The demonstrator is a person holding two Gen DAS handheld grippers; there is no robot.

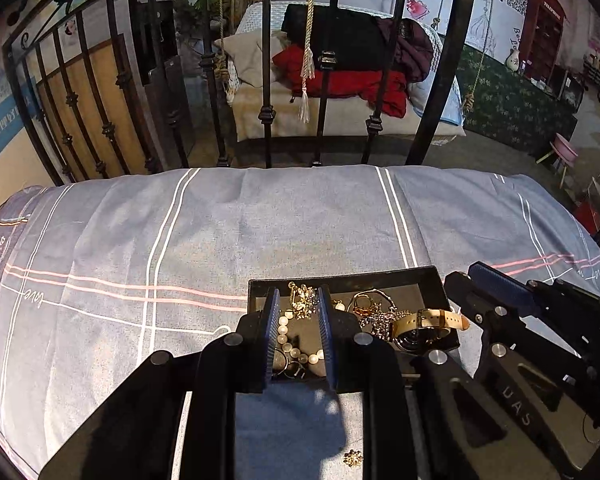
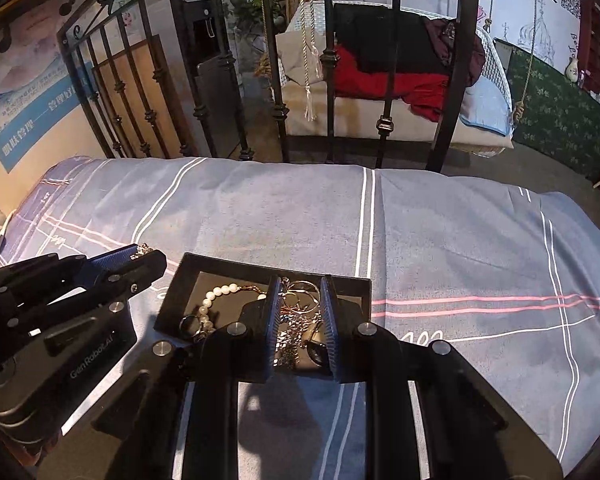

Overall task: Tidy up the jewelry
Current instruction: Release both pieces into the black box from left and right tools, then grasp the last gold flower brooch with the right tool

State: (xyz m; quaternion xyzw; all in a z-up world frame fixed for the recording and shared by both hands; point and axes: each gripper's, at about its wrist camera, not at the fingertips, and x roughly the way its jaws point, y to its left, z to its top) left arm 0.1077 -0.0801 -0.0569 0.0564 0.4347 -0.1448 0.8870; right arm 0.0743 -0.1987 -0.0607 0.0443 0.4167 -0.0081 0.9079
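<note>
A black jewelry tray lies on the blue-grey bedspread. It holds a pearl bracelet, a gold chain, rings, a silver chain, gold hoops and a watch with a beige strap. My left gripper hovers over the tray's near left part, jaws a little apart, empty. My right gripper hovers over the tray's right part, jaws a little apart, empty. A small gold flower earring lies on the bedspread nearer than the tray.
The bed runs away to a black iron footboard. Beyond it stand a hanging swing seat with red and black clothes and a green-covered table.
</note>
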